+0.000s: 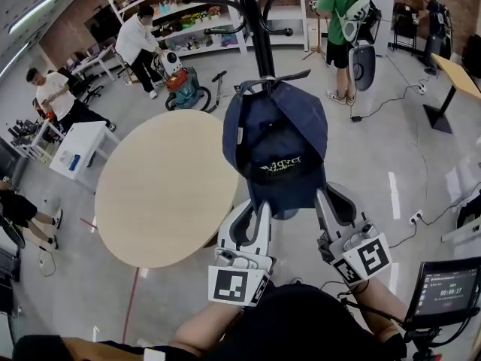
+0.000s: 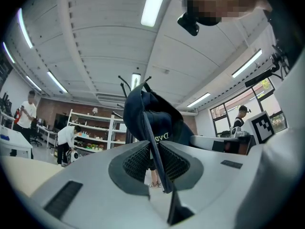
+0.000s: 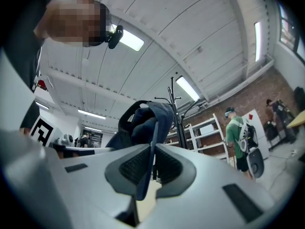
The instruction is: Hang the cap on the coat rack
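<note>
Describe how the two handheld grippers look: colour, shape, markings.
The left claw and right claw match: light grey moulded shells, each finger an open loop, with black mesh-textured pads set in dark recesses. Each carries a cube with black-on-white square markers at its rear. The person wears a black top.

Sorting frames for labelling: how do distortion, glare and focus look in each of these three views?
Head view: strong fisheye bends the floor, but the cap is sharp. Left gripper view: the ceiling light strip blows out and the cap looks dark. Right gripper view: black corners, cap edge blurred close up.
</note>
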The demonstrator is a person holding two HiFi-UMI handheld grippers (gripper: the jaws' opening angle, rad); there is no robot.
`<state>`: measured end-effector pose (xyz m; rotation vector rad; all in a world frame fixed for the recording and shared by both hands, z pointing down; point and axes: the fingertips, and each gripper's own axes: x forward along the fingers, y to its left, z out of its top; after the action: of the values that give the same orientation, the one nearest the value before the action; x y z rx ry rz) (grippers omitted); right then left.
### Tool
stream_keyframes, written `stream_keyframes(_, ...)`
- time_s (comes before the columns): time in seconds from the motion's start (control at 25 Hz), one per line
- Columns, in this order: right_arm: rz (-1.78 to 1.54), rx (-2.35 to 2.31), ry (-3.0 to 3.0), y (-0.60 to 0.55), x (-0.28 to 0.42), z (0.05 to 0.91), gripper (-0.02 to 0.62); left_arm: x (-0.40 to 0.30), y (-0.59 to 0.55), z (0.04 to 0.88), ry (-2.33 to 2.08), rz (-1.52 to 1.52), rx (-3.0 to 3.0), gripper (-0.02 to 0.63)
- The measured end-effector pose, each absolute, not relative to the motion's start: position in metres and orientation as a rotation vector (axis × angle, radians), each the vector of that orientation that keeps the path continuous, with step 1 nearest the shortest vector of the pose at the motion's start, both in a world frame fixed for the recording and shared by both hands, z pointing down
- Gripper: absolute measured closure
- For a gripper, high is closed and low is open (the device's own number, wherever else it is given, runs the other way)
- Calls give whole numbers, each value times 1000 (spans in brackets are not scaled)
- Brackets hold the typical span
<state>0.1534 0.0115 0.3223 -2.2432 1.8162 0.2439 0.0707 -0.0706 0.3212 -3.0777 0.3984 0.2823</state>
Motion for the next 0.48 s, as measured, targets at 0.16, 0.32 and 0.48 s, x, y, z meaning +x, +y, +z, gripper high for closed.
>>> stream_keyframes(0.16,265,-2267,1771,17,165,324,558,84,-67,321,349,295,-3065,544)
stream_keyframes(0.32,284,-2293,1717,16,174,322,558,95,-70,316,295,309,-3051,545)
stream_keyframes(0.48,293,-2320,1664,21,194,319,558,119,-69,312,242,314,-3043,544)
